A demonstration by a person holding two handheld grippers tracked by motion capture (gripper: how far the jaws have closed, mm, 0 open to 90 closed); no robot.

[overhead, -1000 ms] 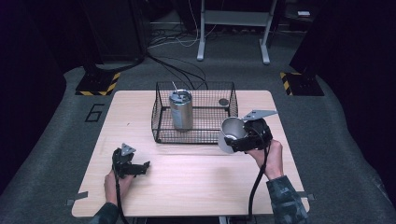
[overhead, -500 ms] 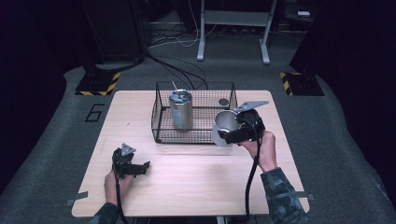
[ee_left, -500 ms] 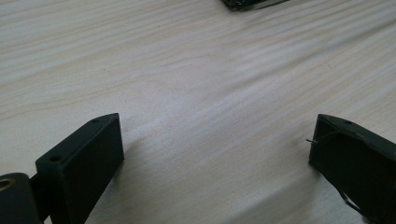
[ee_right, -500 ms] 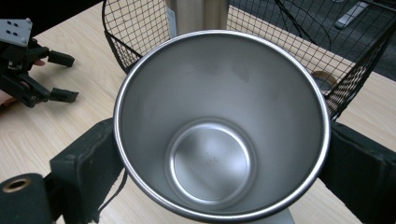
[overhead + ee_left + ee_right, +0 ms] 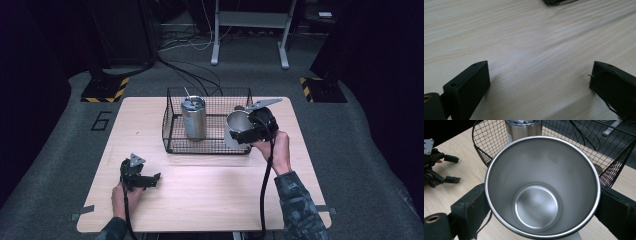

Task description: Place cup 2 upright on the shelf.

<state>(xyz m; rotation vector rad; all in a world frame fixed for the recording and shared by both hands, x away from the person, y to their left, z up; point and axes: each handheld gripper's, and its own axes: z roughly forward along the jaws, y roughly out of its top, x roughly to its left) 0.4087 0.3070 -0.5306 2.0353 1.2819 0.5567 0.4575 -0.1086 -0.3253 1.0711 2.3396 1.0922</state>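
Note:
An empty steel cup [image 5: 541, 187] fills the gap between the jaws of my right gripper [image 5: 248, 130], which is shut on it. In the high view the steel cup [image 5: 235, 129] hangs at the wire basket's [image 5: 172, 127] front right corner, above its rim. Inside the wire basket [image 5: 614, 165] stands a lidded steel tumbler [image 5: 193, 117]; the same tumbler [image 5: 523, 128] shows behind the cup. My left gripper [image 5: 150, 180] rests low on the wooden table [image 5: 210, 195] at the front left, jaws wide apart over bare wood [image 5: 536, 62].
A small dark round object [image 5: 239, 108] lies in the basket's back right corner. Cables and a metal stand [image 5: 250, 30] are on the floor beyond the table. The left gripper [image 5: 439, 167] appears at the left edge of the right gripper view.
My right gripper has lifted the cup up and leftward, from the table beside the basket to above the basket's front right rim. The left gripper stayed put.

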